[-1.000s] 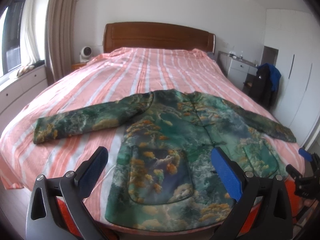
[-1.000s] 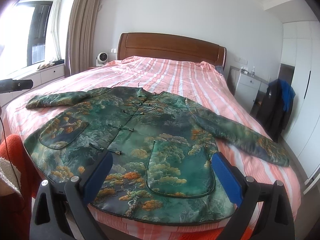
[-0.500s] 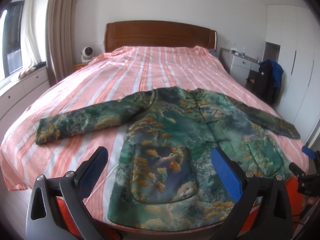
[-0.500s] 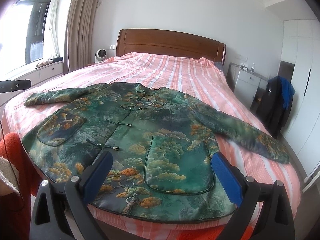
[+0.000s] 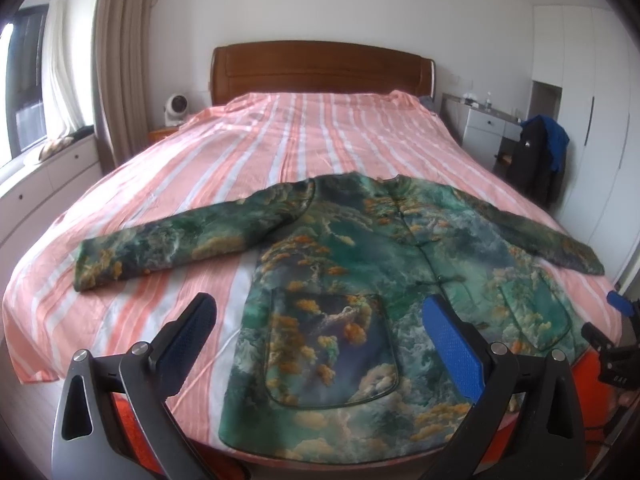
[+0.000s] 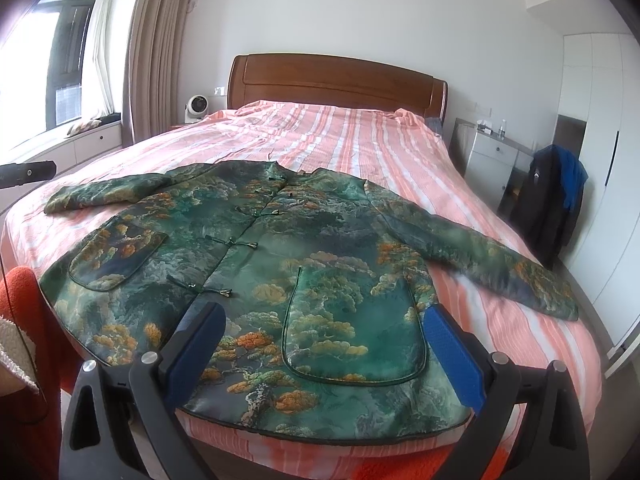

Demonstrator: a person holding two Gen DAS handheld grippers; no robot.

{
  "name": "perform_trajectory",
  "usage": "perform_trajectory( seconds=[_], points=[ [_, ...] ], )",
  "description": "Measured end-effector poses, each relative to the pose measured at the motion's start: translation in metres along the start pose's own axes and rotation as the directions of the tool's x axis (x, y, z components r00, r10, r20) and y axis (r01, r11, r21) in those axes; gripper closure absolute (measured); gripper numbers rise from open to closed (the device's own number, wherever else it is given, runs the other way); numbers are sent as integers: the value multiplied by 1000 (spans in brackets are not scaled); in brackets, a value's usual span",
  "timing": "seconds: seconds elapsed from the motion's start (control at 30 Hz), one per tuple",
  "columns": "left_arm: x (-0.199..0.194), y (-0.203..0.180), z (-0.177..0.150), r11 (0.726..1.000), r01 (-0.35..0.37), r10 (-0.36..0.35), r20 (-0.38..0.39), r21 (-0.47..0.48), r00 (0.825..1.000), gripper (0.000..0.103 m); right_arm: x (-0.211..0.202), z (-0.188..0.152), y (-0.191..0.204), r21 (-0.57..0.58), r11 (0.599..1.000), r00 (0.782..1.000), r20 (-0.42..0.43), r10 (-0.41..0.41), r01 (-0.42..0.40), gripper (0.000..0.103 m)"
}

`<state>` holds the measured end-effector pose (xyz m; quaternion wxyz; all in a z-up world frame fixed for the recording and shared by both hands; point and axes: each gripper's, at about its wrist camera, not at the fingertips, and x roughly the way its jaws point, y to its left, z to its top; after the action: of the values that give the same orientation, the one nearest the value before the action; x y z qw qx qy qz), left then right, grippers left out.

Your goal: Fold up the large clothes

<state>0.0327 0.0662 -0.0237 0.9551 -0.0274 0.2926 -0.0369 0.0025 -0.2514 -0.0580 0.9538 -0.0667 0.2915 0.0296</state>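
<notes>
Jacket: your green jacket (image 5: 360,280) with its orange-and-white landscape print lies front up and spread flat across the foot end of the bed (image 5: 304,136), collar toward the headboard (image 5: 320,68), hem at the near edge of the mattress.
Sleeves: both are stretched out to the sides — one sleeve (image 5: 168,248) runs toward the window side, the other sleeve (image 6: 472,256) toward the wardrobe side, each lying flat on the striped cover.
Front: the knot buttons (image 6: 236,244) down the middle are fastened, and a patch pocket (image 6: 352,332) sits on each half of the front.
Left gripper: your left gripper (image 5: 320,344) hangs above the near edge of the bed, over the hem on the window-side half; its blue pads (image 5: 452,344) stand wide apart with nothing between them and touch no cloth.
Right gripper: your right gripper (image 6: 320,348) hangs above the hem on the wardrobe-side half, over the pocket there; its pads (image 6: 452,356) are likewise spread wide and hold nothing.
Bed cover: pink-and-white striped, lightly wrinkled, covering the whole mattress up to the wooden headboard.
Room: a small white fan (image 5: 176,106) stands beside the headboard on the window side, brown curtains (image 5: 124,56) hang by the window, and a dark garment with a blue one (image 6: 556,196) hangs near the white wardrobe.
Near you: orange fabric (image 6: 28,308) shows low at the edge of the right wrist view — what it belongs to you cannot tell.
</notes>
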Motion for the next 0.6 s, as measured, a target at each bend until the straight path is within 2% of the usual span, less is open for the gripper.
perform_trajectory(
  seconds=[0.6],
  points=[
    [2, 2, -1, 1000, -9, 9, -1, 2, 1000, 0, 4, -1, -6, 29, 1000, 1000, -24, -7, 8, 5]
  ],
)
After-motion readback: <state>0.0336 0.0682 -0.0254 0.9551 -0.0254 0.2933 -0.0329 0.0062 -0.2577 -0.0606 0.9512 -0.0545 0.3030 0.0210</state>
